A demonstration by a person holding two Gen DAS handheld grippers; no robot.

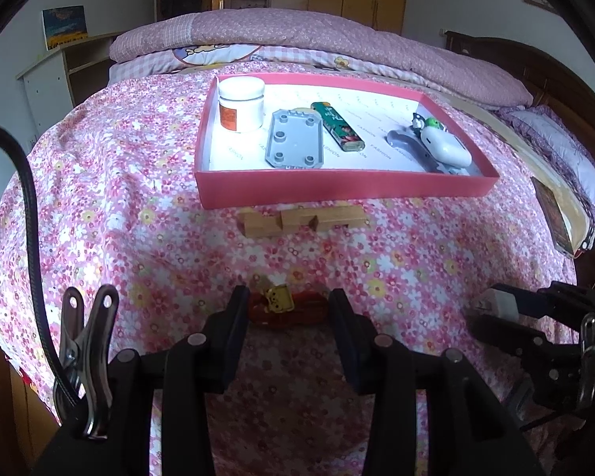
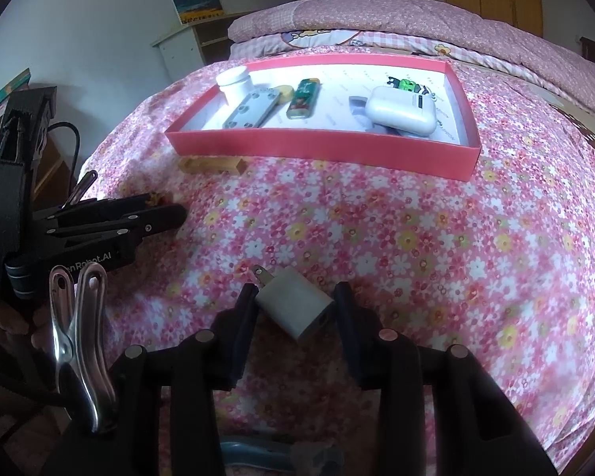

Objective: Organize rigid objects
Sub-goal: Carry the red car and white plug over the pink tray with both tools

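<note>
Your right gripper (image 2: 295, 311) jaws pinch the white charger (image 2: 295, 305) diagonally on the bed; your left gripper (image 1: 289, 309) clamps the red trinket (image 1: 285, 307) — lift both level, clearing the pink tray (image 1: 337, 186) wall.

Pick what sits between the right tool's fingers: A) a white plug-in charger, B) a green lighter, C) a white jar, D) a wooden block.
A: the right wrist view shows the white charger, prongs pointing away, between the right tool fingers over the floral bedspread.
</note>
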